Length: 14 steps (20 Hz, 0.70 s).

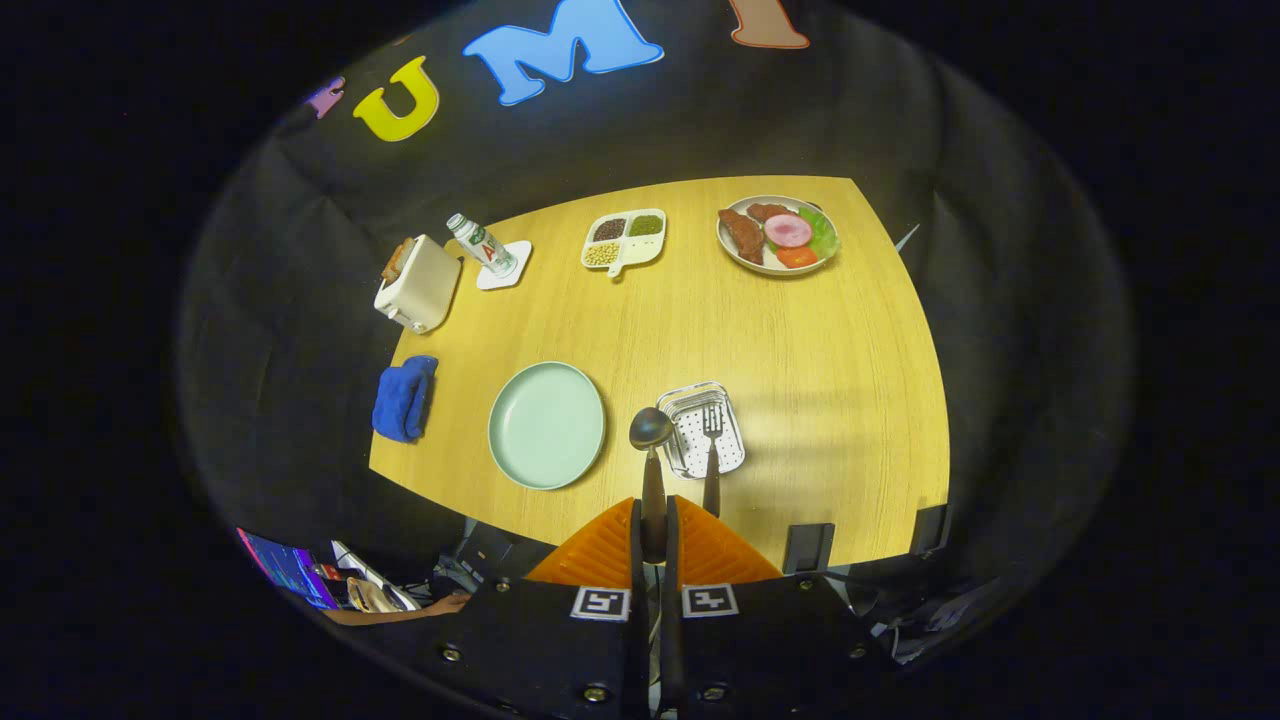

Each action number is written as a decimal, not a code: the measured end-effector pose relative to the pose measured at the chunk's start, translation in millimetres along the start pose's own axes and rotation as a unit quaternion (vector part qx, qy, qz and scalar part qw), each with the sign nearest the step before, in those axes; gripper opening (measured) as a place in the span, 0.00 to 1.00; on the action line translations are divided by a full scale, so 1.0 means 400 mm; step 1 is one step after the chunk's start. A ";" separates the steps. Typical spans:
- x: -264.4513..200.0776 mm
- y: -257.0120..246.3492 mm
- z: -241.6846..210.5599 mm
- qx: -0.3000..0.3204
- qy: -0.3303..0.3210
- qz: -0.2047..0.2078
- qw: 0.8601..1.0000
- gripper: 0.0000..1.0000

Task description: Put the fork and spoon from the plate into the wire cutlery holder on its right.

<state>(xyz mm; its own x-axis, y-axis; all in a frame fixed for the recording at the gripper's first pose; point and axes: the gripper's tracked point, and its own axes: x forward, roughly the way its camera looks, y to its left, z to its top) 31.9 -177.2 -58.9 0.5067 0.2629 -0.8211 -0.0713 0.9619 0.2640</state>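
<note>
The claw (654,520) is clamped on the spoon (650,450): both orange fingers (600,555) press on its dark handle, which rises from the narrow gap between them. The spoon's long axis runs straight ahead along the fingers, bowl leading, handle end hidden between the pads. The bowl sits high above the surface (800,380), just beside the near left corner of the holder (703,428), and appears not yet over its opening.

Just right of the spoon, the fork (711,455) stands in the holder, tines pointing away from the claw and handle toward it, its axis nearly parallel to the spoon's. How deep it sits cannot be told.

The plate (546,424), left of the holder, is bare.

By my reading the task is about half done: the fork is placed, the spoon is lifted off the plate and in carriage, and what is left is to bring it over the holder, tip it handle-down or bowl-down as suits, and let go.

Farther off lie a blue cloth (404,398), a toaster (418,284), a bottle (481,243), a divided tray (625,240) and a food plate (778,235).
</note>
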 end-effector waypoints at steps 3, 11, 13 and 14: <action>0.025 -0.045 -0.002 0.019 0.010 -0.016 1.000 0.05; 0.135 -0.057 0.003 0.019 0.043 -0.037 0.998 0.05; 0.160 -0.053 0.007 0.007 0.050 -0.045 0.998 0.05; 0.168 -0.055 0.009 0.002 0.055 -0.049 0.997 0.05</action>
<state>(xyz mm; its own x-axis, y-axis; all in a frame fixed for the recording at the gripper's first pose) 70.6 -180.8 -118.2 0.4145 0.1739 -0.8933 -0.0223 0.9832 0.1811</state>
